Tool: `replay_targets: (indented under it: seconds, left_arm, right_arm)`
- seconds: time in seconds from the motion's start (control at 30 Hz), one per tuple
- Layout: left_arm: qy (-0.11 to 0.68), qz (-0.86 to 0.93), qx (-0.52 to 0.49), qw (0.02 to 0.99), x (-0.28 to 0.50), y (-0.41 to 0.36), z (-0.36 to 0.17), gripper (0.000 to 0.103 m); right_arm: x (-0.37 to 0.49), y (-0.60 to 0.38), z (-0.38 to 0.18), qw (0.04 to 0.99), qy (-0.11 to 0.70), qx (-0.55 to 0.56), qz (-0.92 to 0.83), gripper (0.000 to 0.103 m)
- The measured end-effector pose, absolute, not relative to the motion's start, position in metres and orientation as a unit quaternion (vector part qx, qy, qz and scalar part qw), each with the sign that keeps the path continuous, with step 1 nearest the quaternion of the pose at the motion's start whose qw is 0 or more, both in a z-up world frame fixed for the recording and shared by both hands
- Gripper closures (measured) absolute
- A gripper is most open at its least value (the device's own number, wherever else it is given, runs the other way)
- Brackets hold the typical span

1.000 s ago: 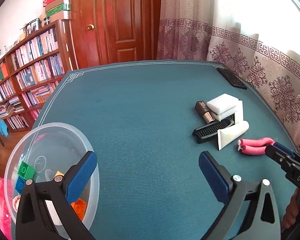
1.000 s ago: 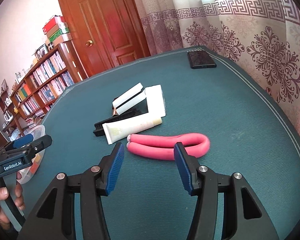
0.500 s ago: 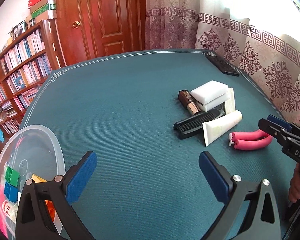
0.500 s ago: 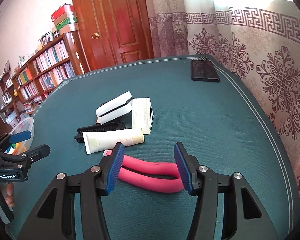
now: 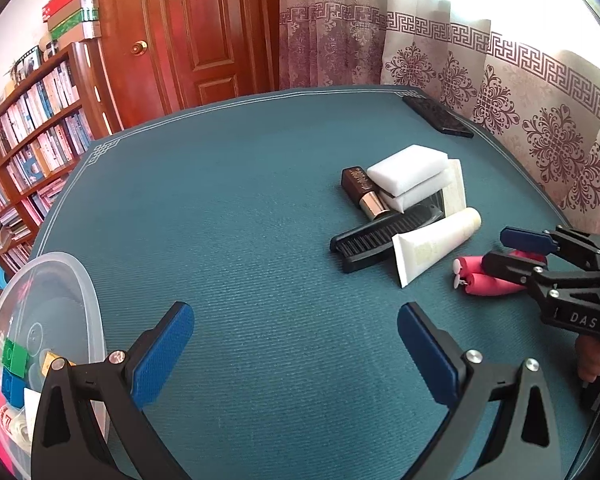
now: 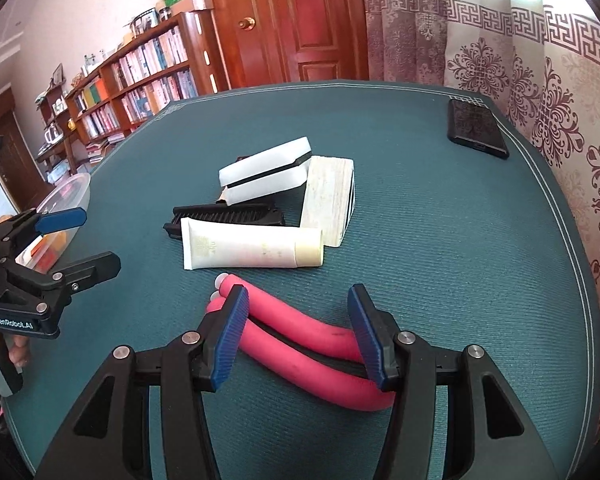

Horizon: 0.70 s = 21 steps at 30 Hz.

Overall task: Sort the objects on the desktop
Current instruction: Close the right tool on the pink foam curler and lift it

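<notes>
A bent pink foam roller lies on the teal table near its front right edge. My right gripper is open, one finger on each side of the roller's two arms. In the left wrist view the same right gripper sits over the pink roller. My left gripper is open above bare table with nothing between its fingers. Just beyond the roller are a white cream tube, a black comb, two stacked white sponges and a beige pack. A brown cosmetic bottle lies behind the comb.
A clear plastic bowl with coloured bricks stands at the table's left front edge. A black phone lies at the far right corner. Curtains hang close along the right side; a bookshelf and a door stand beyond the table.
My right gripper has moved forward and down until its fingers straddle the pink roller, its gap unchanged. The left gripper has shifted right, away from the bowl, still open.
</notes>
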State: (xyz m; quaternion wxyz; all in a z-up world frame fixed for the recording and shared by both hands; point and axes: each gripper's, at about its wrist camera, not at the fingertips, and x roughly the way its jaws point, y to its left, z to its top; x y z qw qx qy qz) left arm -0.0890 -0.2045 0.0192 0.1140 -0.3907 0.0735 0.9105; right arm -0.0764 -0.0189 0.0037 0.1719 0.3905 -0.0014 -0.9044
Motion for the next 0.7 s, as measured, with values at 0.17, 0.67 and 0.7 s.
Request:
replay_targets:
  seconds: [0.17,0.67,0.7]
  left_arm:
    - [0.07,0.908,-0.396,0.113,-0.09,-0.204,0.016,0.001]
    - [0.071,0.909,-0.393,0.122,-0.078,-0.195,0.02,0.001]
    - [0.073,0.909,-0.392,0.123,-0.077,-0.193,0.021,0.001]
  right_arm:
    - [-0.066,-0.022,0.003,0.211,0.018,0.405,-0.889,0.048]
    - [-0.027,0.012,0.008,0.212,-0.032,0.428,-0.878,0.048]
    - [-0.024,0.013,0.009,0.211,-0.03,0.428,-0.878,0.048]
